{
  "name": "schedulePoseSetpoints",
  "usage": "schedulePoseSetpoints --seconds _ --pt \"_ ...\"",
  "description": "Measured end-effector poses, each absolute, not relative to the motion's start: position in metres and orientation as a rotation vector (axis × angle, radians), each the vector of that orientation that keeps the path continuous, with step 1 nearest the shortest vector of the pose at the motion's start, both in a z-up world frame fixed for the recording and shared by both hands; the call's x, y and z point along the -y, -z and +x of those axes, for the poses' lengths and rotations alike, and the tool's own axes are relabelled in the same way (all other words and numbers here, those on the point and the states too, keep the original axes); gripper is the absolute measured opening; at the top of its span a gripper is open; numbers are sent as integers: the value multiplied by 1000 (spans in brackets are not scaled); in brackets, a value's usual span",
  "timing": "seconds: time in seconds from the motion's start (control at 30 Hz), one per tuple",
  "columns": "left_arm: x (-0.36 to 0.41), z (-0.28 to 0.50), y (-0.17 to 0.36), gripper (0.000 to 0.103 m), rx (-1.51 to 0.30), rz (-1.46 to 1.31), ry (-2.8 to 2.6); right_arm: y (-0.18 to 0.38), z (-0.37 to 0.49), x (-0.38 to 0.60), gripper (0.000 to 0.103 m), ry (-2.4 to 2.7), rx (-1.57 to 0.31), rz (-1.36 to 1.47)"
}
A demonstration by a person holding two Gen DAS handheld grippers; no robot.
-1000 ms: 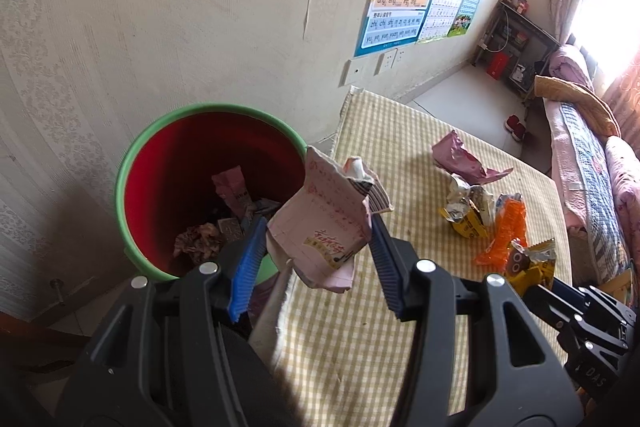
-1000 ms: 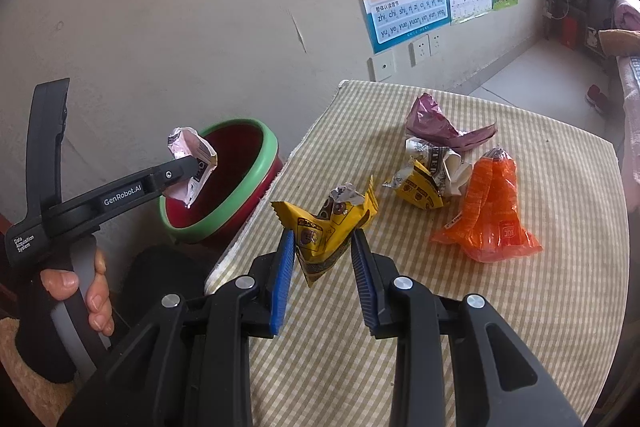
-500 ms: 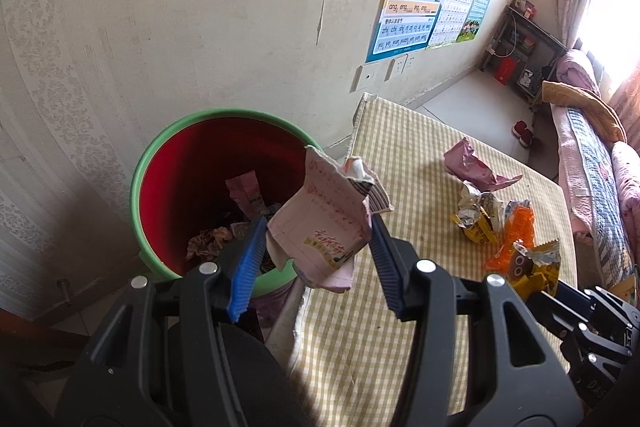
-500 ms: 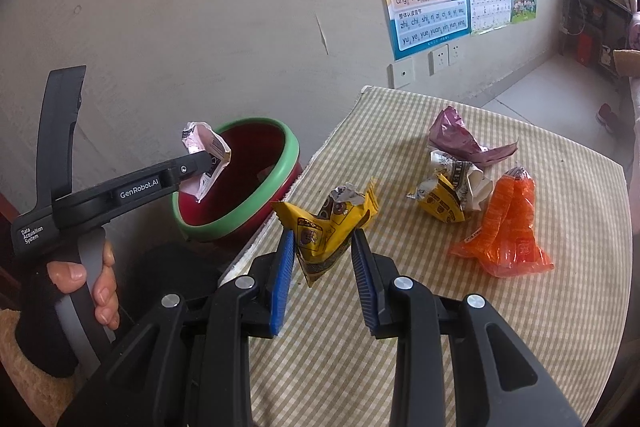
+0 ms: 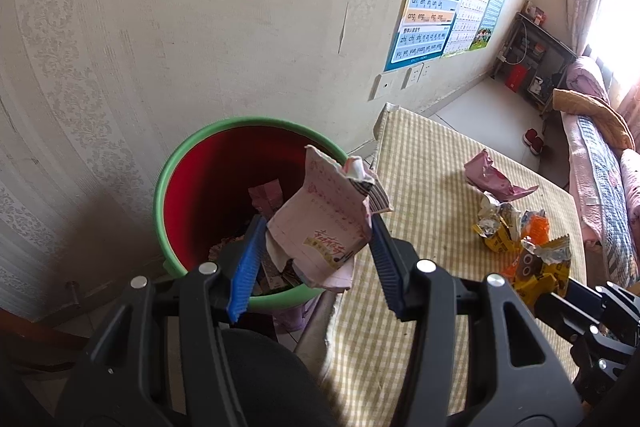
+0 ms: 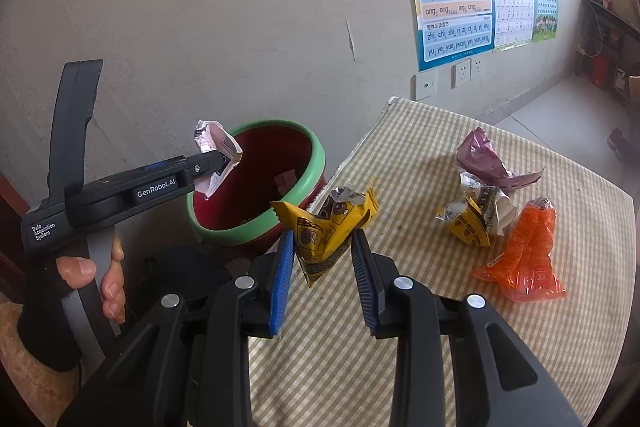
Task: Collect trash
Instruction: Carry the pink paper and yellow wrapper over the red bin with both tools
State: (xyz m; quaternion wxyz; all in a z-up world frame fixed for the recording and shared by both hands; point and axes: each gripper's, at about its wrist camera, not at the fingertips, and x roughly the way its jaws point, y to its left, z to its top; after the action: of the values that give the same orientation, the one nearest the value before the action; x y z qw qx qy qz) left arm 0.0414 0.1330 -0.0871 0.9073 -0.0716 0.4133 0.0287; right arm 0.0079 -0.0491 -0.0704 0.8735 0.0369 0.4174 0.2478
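Left claw (image 5: 316,255) is clamping the pink wrapper (image 5: 326,223), and you're holding it over the near rim of the bin (image 5: 176,163); bin mouth is lying ahead and below. Wrapper's long axis is standing upright, torn end up. Right claw (image 6: 322,267) is pinching the yellow packet (image 6: 324,227), held above the table (image 6: 400,347) edge beside the bin, farther off. Left hand looks first to drop.

bucket (image 5: 176,163) mouth open above, wall (image 5: 200,27) close behind, table (image 5: 424,163) edge beside
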Motion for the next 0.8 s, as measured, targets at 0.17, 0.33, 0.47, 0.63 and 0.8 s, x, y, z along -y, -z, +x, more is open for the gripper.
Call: schedulePoseSetpoints --seconds 0.17,0.33,0.47,0.63,0.8 --pt "-144 41 89 50 -851 -156 -67 69 9 39 30 -533 -873 58" --pt "-157 43 91 50 -852 -165 -77 66 12 26 30 -542 -872 33" --pt "-170 46 94 50 -856 -181 -97 65 15 14 30 -546 -877 22" --pt "-183 48 95 50 -856 -187 -109 63 21 -5 30 -567 -874 15" --pt "-194 50 95 50 -855 -193 -121 64 25 -19 30 -583 -876 -6"
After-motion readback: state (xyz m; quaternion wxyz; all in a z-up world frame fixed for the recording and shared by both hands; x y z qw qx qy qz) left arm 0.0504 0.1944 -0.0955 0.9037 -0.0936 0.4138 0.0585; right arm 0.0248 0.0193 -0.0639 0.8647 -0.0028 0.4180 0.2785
